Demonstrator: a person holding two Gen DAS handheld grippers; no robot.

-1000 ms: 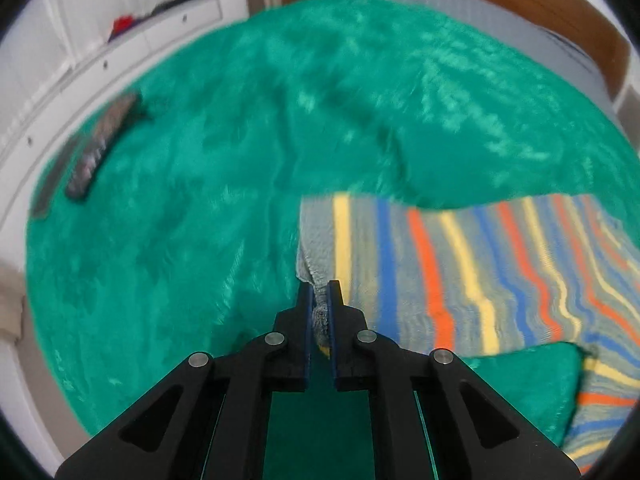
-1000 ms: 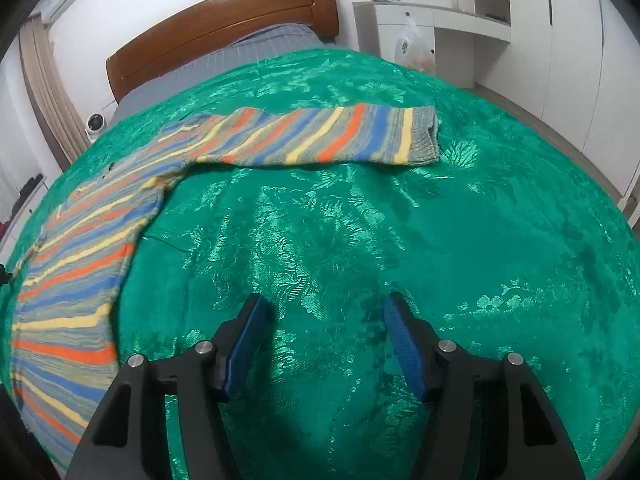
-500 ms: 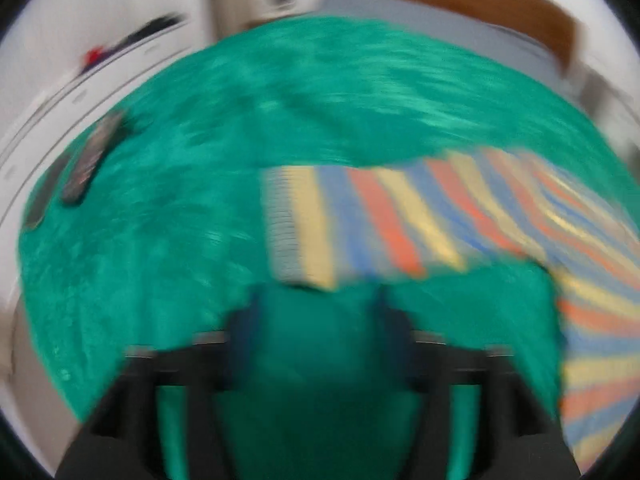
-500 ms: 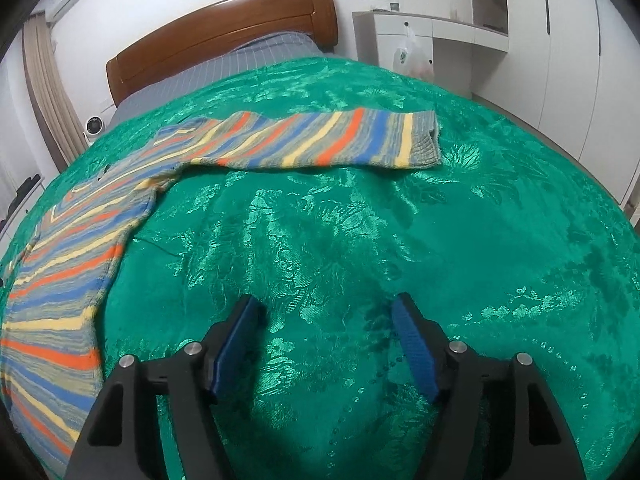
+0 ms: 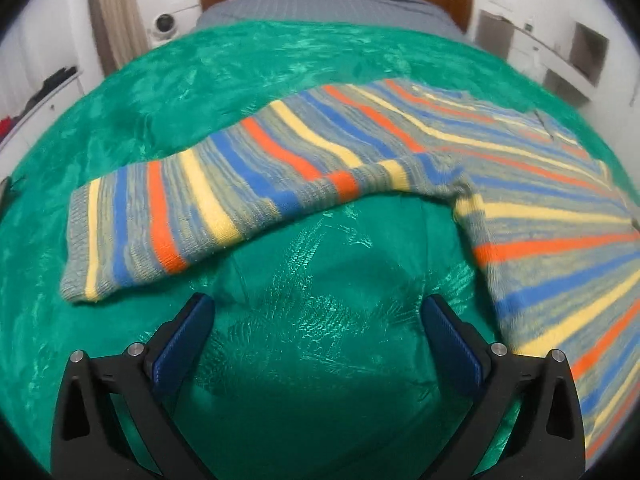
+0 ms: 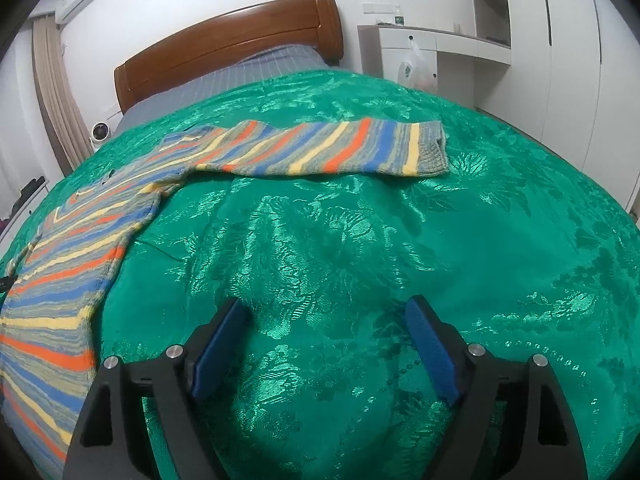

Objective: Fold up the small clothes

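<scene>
A striped knit sweater in grey, blue, orange and yellow lies spread flat on the green bedspread. Its one sleeve stretches to the left in the left wrist view, the cuff at the far left. My left gripper hovers over bare bedspread just below that sleeve; its jaws are opening wide with nothing between them. In the right wrist view the sweater runs up the left side, and its other sleeve reaches right. My right gripper is over bare bedspread, its jaws opening, empty.
A wooden headboard and grey bedding lie at the far end of the bed. White cabinets and a hanging plastic bag stand to the right. A curtain and a small round white device are at the left.
My left gripper let go of the sleeve cuff, opened wide and swung right along the sleeve, rolling as it went. My right gripper stayed in place and opened further.
</scene>
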